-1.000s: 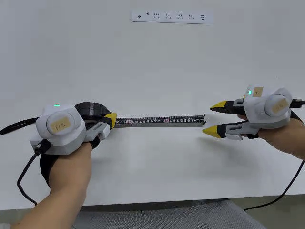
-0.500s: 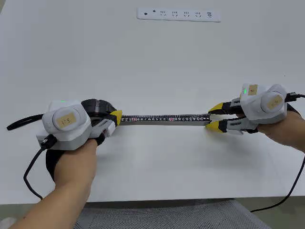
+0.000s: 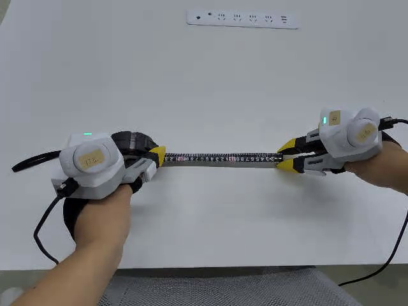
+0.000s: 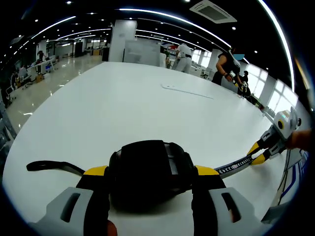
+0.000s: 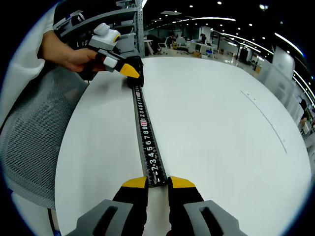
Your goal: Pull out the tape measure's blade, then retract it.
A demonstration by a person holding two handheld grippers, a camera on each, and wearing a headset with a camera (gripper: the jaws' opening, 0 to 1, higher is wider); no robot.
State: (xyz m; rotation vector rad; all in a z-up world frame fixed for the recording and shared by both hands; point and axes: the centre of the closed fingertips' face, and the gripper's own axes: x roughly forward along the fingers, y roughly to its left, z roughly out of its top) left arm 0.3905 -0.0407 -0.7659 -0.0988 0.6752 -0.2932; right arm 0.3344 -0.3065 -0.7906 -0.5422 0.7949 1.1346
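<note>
Tape case (image 3: pixel 131 141) in left claw (image 4: pixel 151 172), blade tip (image 5: pixel 154 172) in right claw (image 3: pixel 287 159)

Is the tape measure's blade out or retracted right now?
Out. The blade stretches from the case in the left tool to the right tool, shut on its end.
</note>
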